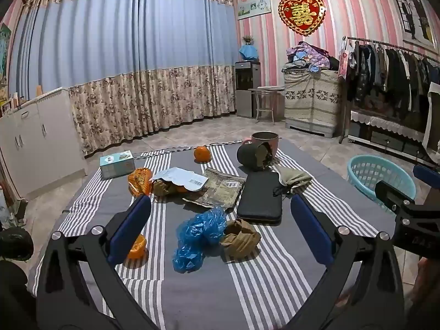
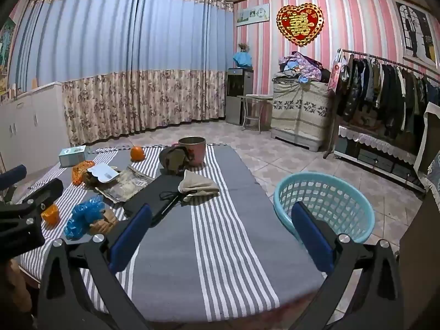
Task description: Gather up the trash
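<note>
Trash lies on the striped table: a crumpled blue plastic bag (image 1: 198, 237), crumpled brown paper (image 1: 240, 237), an orange wrapper (image 1: 139, 181), an orange scrap (image 1: 136, 247), a torn white envelope (image 1: 181, 181) and a flat foil packet (image 1: 220, 191). My left gripper (image 1: 220, 228) is open, its jaws wide either side of the blue bag and brown paper, holding nothing. My right gripper (image 2: 221, 233) is open and empty over the table's near right part, beside the light blue basket (image 2: 324, 206). The blue bag also shows in the right wrist view (image 2: 84, 216).
A black case (image 1: 261, 196), a beige cloth (image 1: 294, 177), a pink pot (image 1: 265, 144), a dark pouch (image 1: 254, 156), an orange fruit (image 1: 202, 154) and a tissue box (image 1: 117, 165) lie on the table. The basket (image 1: 379, 176) stands on the floor at the table's right.
</note>
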Motion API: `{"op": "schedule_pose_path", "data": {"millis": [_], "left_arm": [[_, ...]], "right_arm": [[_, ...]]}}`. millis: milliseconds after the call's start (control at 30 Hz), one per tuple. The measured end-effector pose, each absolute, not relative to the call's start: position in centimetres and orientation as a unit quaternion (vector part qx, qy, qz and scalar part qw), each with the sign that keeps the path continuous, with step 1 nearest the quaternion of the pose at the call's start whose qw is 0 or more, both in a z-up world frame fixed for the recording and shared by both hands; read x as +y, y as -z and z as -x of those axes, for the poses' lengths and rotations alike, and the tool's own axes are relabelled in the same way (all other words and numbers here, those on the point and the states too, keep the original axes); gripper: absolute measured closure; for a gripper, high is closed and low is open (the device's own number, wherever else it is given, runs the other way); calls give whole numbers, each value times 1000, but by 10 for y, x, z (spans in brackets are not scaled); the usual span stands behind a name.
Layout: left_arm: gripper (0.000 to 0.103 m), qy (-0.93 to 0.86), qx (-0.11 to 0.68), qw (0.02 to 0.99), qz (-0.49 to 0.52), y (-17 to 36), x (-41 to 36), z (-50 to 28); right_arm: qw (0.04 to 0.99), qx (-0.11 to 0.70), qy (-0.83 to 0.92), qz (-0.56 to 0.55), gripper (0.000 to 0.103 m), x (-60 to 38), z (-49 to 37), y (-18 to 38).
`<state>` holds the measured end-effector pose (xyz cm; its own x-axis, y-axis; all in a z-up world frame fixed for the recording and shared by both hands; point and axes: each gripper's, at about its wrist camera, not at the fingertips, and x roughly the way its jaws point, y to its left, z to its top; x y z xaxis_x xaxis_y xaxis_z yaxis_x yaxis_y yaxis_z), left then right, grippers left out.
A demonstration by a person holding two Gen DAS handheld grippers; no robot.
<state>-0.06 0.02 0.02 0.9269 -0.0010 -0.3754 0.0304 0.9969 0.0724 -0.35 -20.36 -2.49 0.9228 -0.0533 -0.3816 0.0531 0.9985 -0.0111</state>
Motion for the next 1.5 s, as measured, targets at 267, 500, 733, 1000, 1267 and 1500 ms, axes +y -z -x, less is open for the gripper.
{"op": "schedule_pose_path", "data": {"millis": [267,500,733,1000,1267,1500], "left_arm": [[5,1,190,981,-40,-3,-4,6],[5,-2,202,979,-40,4,-3,-2],[5,-1,200,979,-38,1,3,-3],[5,-3,197,980,-34,0,3,-2],[5,-4,193,981,-30,0,6,0],[5,-4,196,980,-27,2,9,0]], "right_arm": [[980,194,34,9,4,-199,4,25],[979,200,28,5,4,-204,4,24],[979,200,28,5,4,-205,3,28],[981,190,31,8,4,-203,5,31],[982,187,30,6,4,-201,6,32],[982,189,29,5,4,-203,5,31]]}}
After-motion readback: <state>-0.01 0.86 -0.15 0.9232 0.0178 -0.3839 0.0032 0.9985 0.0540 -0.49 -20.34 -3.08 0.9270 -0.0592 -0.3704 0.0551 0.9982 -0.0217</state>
